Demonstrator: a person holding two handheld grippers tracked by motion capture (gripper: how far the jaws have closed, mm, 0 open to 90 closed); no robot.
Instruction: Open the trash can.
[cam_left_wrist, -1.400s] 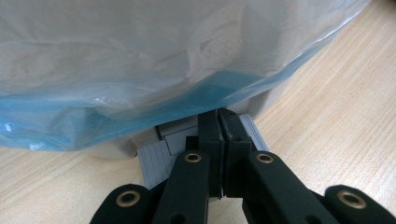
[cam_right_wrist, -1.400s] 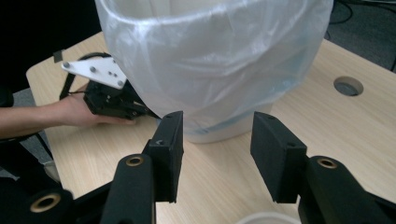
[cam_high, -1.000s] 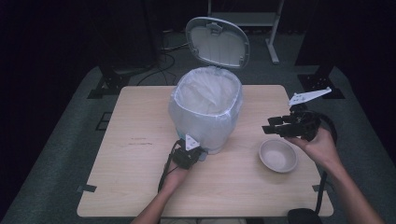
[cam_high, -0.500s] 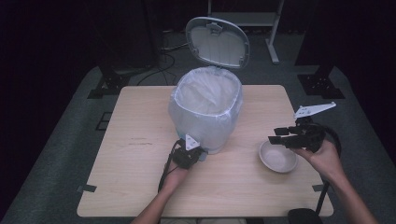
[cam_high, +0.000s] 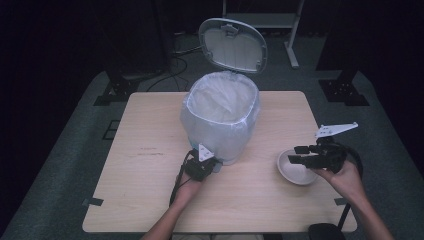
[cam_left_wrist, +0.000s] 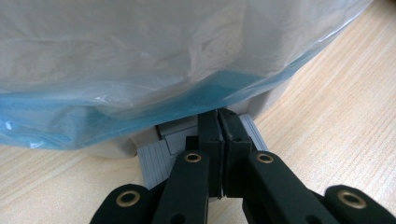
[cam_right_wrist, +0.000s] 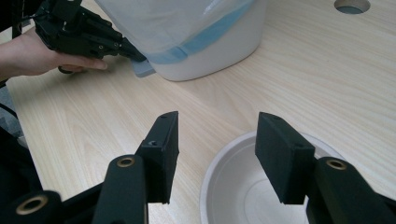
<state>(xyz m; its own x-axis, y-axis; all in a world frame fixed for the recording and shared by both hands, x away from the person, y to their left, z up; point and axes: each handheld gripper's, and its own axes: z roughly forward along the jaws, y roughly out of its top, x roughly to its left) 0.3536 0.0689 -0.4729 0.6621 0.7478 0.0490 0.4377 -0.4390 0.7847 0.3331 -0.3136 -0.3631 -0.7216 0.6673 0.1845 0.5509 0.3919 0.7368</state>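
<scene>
A white pedal bin (cam_high: 220, 120) lined with a clear plastic bag stands mid-table, its lid (cam_high: 233, 45) tipped up and back. My left gripper (cam_high: 214, 163) is shut, jaws together with nothing between them, and its tips (cam_left_wrist: 219, 116) rest on the grey pedal (cam_left_wrist: 154, 158) at the bin's foot. An empty white bowl (cam_high: 295, 171) sits on the table to the right. My right gripper (cam_high: 296, 154) hangs open just above the bowl's left rim. In the right gripper view the bowl (cam_right_wrist: 252, 186) lies below the gap between its jaws (cam_right_wrist: 217, 126).
The wooden table (cam_high: 150, 130) has bare surface left of the bin and along the front edge. A round hole (cam_right_wrist: 351, 5) is cut in the tabletop beyond the bowl. Dark stands and cables sit on the floor behind the table.
My right gripper has come down and leftward, from beside the table's right edge to just over the bowl's rim. The left gripper, bin and lid have stayed put.
</scene>
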